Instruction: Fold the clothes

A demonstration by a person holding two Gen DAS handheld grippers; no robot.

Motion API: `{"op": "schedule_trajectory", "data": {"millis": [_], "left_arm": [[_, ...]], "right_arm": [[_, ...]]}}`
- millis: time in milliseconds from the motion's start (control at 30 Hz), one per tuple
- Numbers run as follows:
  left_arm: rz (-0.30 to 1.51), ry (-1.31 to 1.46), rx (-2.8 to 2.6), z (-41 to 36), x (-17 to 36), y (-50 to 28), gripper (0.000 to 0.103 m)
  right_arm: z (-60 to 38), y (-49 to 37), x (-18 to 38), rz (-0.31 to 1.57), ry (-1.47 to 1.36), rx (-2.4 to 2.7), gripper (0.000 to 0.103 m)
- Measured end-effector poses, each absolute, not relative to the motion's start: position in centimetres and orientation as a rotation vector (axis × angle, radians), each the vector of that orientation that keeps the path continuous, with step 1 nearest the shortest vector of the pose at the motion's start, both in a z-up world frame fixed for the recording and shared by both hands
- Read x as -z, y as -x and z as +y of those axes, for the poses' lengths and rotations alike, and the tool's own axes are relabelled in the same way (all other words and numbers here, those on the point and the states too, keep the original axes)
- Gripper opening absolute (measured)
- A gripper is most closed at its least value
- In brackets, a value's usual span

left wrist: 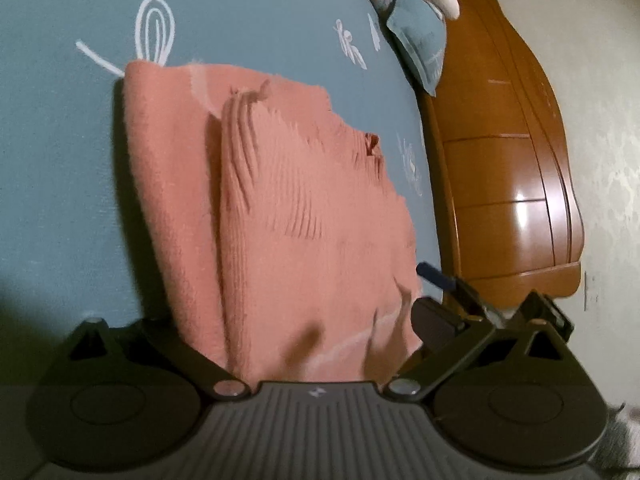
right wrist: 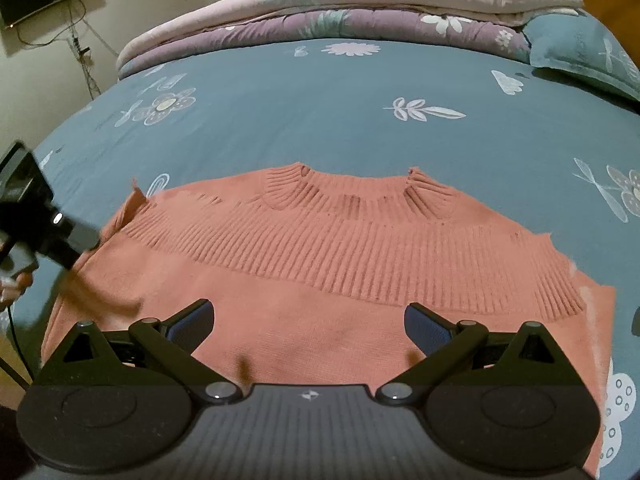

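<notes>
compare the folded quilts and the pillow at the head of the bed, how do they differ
The folded quilts are pink and purple with flower prints, stacked in layers; the pillow is teal like the bedsheet. The quilts stretch across most of the bed's width, while the pillow sits only at the right corner. The quilts lie behind, and the pillow lies partly in front of their end. Both rest on the bedsheet beyond the orange sweater.

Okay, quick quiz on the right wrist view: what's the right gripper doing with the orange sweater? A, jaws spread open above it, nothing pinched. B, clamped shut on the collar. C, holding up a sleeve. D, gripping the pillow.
A: the right gripper has its jaws spread wide with flat orange sweater showing between them, nothing pinched.
</notes>
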State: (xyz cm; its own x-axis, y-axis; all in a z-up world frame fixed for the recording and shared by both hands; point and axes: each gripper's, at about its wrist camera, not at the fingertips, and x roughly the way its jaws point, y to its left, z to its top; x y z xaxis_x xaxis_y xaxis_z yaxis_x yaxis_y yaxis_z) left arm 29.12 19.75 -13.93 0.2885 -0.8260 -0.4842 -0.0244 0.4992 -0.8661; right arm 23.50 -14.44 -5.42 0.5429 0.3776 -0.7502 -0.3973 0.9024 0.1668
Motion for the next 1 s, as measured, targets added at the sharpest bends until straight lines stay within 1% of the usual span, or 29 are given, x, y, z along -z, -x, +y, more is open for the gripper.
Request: {"op": "schedule_trajectory", "data": {"millis": [133, 200, 267, 400, 467, 600, 633, 667, 700, 733, 767, 800, 833, 1000], "left_arm": [[1.183, 0.85, 0.68, 19.3, 13.8, -30.2, 0.099], [1.179, 0.87, 0.674, 19.6, 13.9, -30.2, 0.099], [1.179, 0.883, 0.646, 19.9, 13.7, -29.6, 0.096], [1.167, 0.907, 0.677, 19.9, 13.6, -28.2, 0.097], [1.173, 0.945, 0.661, 20.1, 14.0, -28.7, 0.097], [1.205, 0.867, 0.657, 19.5, 13.6, -29.5, 0.094], [1.206, 0.862, 0.646, 19.6, 13.5, -29.4, 0.091], [1.205, 0.85, 0.633, 19.7, 13.4, -29.2, 0.084], [1.204, 0.84, 0.62, 19.9, 13.3, -28.9, 0.079], [1.204, 0.832, 0.595, 20.3, 13.4, -28.6, 0.065], [1.204, 0.823, 0.57, 20.7, 13.5, -28.3, 0.048], [1.209, 0.8, 0.535, 21.0, 13.5, -28.0, 0.039], [1.208, 0.796, 0.516, 21.1, 13.6, -27.8, 0.027], [1.183, 0.782, 0.478, 21.4, 13.4, -26.8, 0.027]], "right_arm": [[-14.4, -24.2, 6.2, 0.913, -0.009, -0.462, 0.103], [-14.0, -24.4, 6.4, 0.917, -0.019, -0.477, 0.103], [-13.5, -24.5, 6.4, 0.914, -0.016, -0.493, 0.103], [-13.1, -23.9, 5.8, 0.89, 0.019, -0.51, 0.103], [-13.3, -23.8, 5.9, 0.893, 0.02, -0.504, 0.103], [-13.7, -24.2, 6.1, 0.906, -0.013, -0.473, 0.103], [-13.8, -24.1, 6.1, 0.902, -0.01, -0.471, 0.103], [-13.7, -24.0, 6.0, 0.895, -0.004, -0.471, 0.103], [-13.7, -23.9, 5.9, 0.889, 0.002, -0.471, 0.103], [-13.7, -23.8, 5.9, 0.886, 0.019, -0.464, 0.103], [-13.7, -23.6, 6.0, 0.885, 0.04, -0.455, 0.103], [-13.7, -23.5, 6.1, 0.884, 0.06, -0.446, 0.103], [-13.8, -23.4, 6.2, 0.885, 0.069, -0.44, 0.103], [-14.7, -23.7, 6.1, 0.897, -0.022, -0.454, 0.103]]}}
